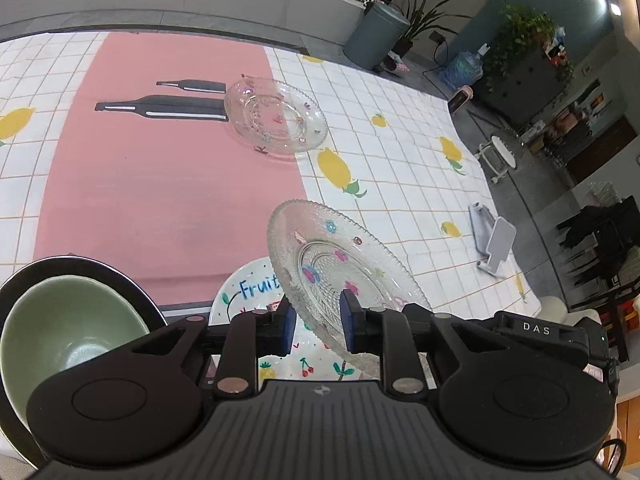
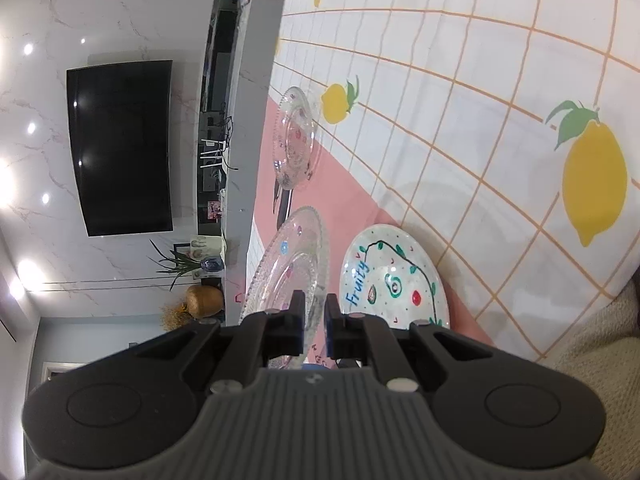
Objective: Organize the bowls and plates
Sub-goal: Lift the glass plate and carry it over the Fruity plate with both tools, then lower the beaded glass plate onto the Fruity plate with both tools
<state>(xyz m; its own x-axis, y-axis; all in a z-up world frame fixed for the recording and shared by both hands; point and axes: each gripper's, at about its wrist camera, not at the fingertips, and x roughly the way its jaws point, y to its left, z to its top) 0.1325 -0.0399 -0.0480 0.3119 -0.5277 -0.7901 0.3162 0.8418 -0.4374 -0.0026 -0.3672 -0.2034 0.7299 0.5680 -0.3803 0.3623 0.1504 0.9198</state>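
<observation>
A clear glass plate with painted flowers is tilted above the table, and both grippers clamp its near rim. My left gripper is shut on it. My right gripper is shut on the same plate. Under it lies a white "Fruity" plate, also in the right wrist view. A second clear glass plate lies flat further back on the pink strip, and shows in the right wrist view. A green bowl sits in a black bowl at the near left.
The table carries a white lemon-print cloth with a pink strip. Two black bottle shapes are printed on the strip. A white phone stand stands near the table's right edge. Beyond are a grey bin and plants.
</observation>
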